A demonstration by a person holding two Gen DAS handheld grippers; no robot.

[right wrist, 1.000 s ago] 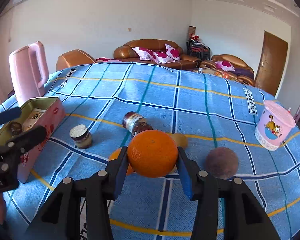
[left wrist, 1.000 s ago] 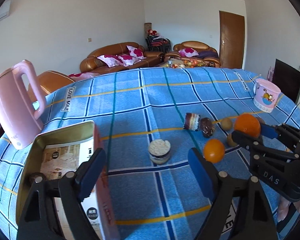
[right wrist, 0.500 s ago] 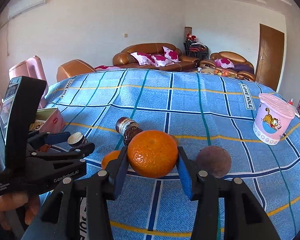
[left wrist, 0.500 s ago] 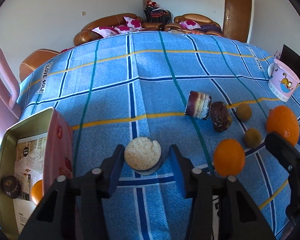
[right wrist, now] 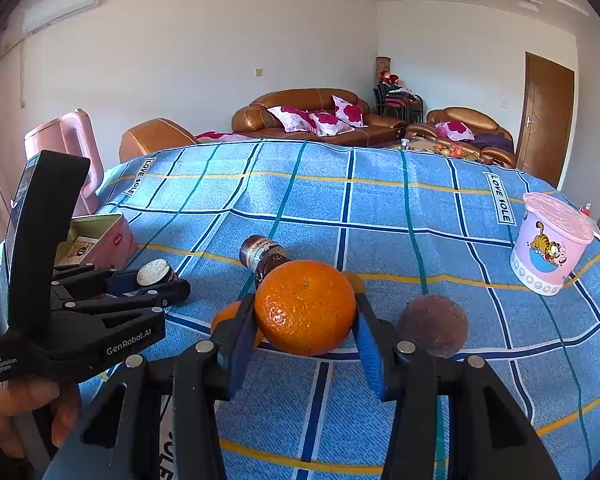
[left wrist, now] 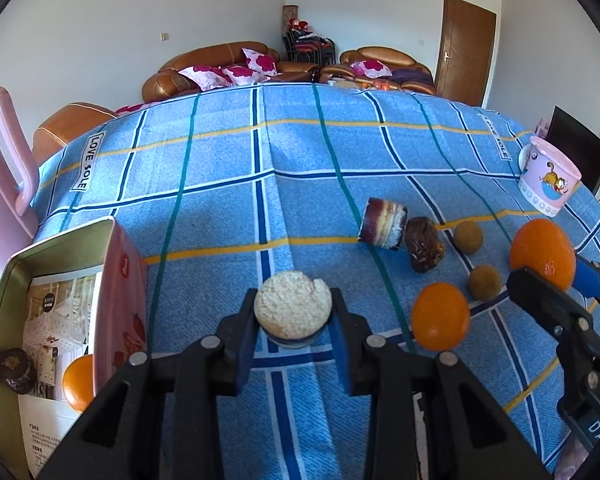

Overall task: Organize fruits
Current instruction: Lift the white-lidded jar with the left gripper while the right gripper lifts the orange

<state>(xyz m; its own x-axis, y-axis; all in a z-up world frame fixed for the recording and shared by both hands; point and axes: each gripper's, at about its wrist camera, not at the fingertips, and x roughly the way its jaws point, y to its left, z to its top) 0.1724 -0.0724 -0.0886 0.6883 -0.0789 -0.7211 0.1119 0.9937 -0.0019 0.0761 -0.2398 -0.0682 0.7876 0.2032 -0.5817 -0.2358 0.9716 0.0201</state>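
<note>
Two grips are live: the right tongs (right wrist: 306, 350) clamp an orange (right wrist: 305, 306) above the bench (right wrist: 380, 220); the left tongs (left wrist: 294, 346) close around a crumb-topped cake (left wrist: 293, 307). Lift each straight up, keep the squeeze steady, then carry them to the tin (left wrist: 60, 264)

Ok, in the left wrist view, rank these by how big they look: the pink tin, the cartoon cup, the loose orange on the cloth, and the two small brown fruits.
1. Pink tin, largest, though nearest the camera.
2. Cartoon cup.
3. Loose orange.
4. The two small brown fruits look alike; no ranking between them.
</note>
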